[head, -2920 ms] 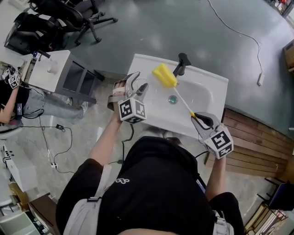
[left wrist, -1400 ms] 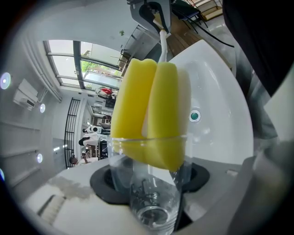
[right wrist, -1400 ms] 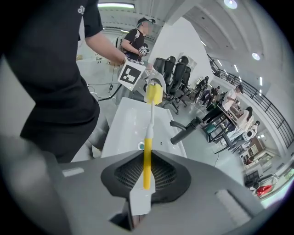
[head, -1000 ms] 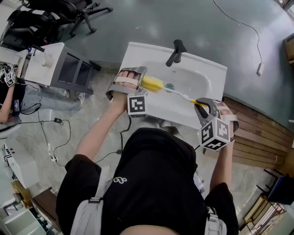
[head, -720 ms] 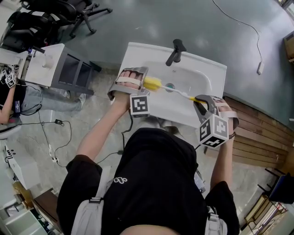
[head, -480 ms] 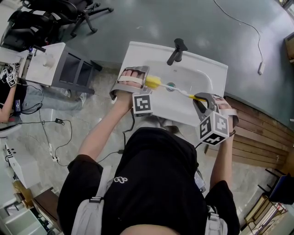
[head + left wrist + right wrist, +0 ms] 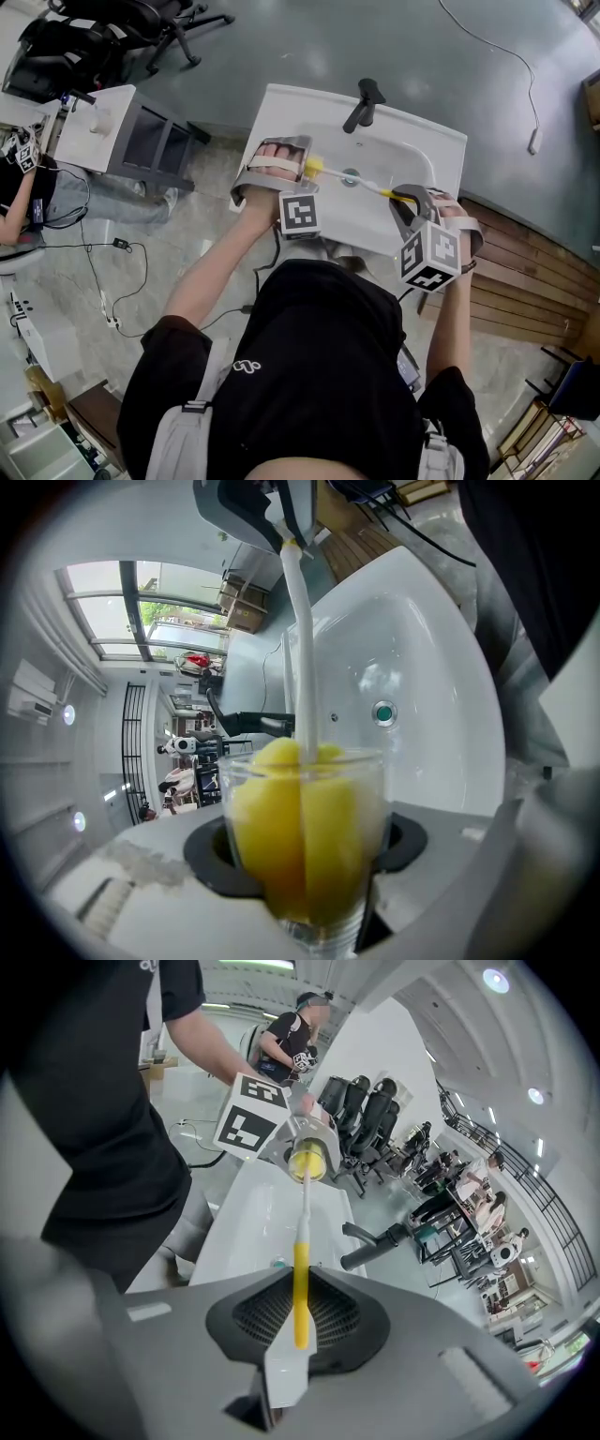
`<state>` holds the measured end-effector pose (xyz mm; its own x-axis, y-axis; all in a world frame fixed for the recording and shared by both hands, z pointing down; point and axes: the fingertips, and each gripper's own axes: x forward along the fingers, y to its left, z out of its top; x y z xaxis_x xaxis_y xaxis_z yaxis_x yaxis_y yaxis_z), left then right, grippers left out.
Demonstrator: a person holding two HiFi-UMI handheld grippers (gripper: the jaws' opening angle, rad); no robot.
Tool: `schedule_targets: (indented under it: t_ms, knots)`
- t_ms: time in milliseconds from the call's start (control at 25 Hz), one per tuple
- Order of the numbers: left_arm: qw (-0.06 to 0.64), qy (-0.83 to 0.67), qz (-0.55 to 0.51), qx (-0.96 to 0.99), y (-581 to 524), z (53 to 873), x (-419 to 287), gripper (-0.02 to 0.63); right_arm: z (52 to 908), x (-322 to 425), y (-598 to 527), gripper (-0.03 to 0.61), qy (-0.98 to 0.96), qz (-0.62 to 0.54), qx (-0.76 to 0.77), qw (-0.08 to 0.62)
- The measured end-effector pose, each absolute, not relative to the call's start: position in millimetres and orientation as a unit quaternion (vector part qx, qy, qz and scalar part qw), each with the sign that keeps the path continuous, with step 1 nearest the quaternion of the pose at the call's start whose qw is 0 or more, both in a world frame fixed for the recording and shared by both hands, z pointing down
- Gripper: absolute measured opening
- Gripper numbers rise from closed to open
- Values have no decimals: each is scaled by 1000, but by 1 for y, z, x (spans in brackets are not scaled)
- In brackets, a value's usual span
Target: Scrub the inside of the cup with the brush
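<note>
My left gripper (image 7: pixel 284 170) is shut on a clear glass cup (image 7: pixel 305 855), held on its side over the left edge of the white sink (image 7: pixel 427 159). The brush's yellow sponge head (image 7: pixel 298 841) sits deep inside the cup and fills most of it. In the head view only a tip of the sponge (image 7: pixel 312 167) shows at the cup's mouth. The thin white stem (image 7: pixel 300 639) runs across the basin to my right gripper (image 7: pixel 406 199), which is shut on the yellow handle (image 7: pixel 299 1290). From the right gripper view the cup (image 7: pixel 307 1161) appears end-on, with the sponge inside.
A black faucet (image 7: pixel 364 102) stands at the sink's far rim, and a green drain plug (image 7: pixel 351 176) lies in the basin. A white side table (image 7: pixel 98 127) and office chairs (image 7: pixel 141 23) stand to the left. A seated person (image 7: pixel 23 183) is at the far left.
The right gripper has pushed the brush leftward, so the sponge head has slid from mostly outside the cup to deep inside it. The left gripper has held the cup nearly still.
</note>
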<state>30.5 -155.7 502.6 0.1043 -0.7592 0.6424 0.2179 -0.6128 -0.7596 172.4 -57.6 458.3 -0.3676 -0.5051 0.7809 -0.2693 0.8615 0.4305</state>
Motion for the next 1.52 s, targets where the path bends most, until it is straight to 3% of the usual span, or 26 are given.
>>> schedule_targets:
  t_ms: [640, 920, 1280, 1520]
  knots:
    - [402, 208, -644, -617, -156, 498, 44, 272, 462, 154, -61, 49, -825, -114, 232, 503]
    - [415, 208, -628, -625, -159, 495, 38, 272, 455, 151, -57, 49, -851, -77, 238, 461]
    - [364, 186, -612, -677, -142, 514, 37, 272, 456, 151, -49, 49, -861, -70, 230, 447]
    - [388, 193, -611, -662, -154, 513, 31, 272, 456, 150, -47, 49, -863, -65, 230, 445]
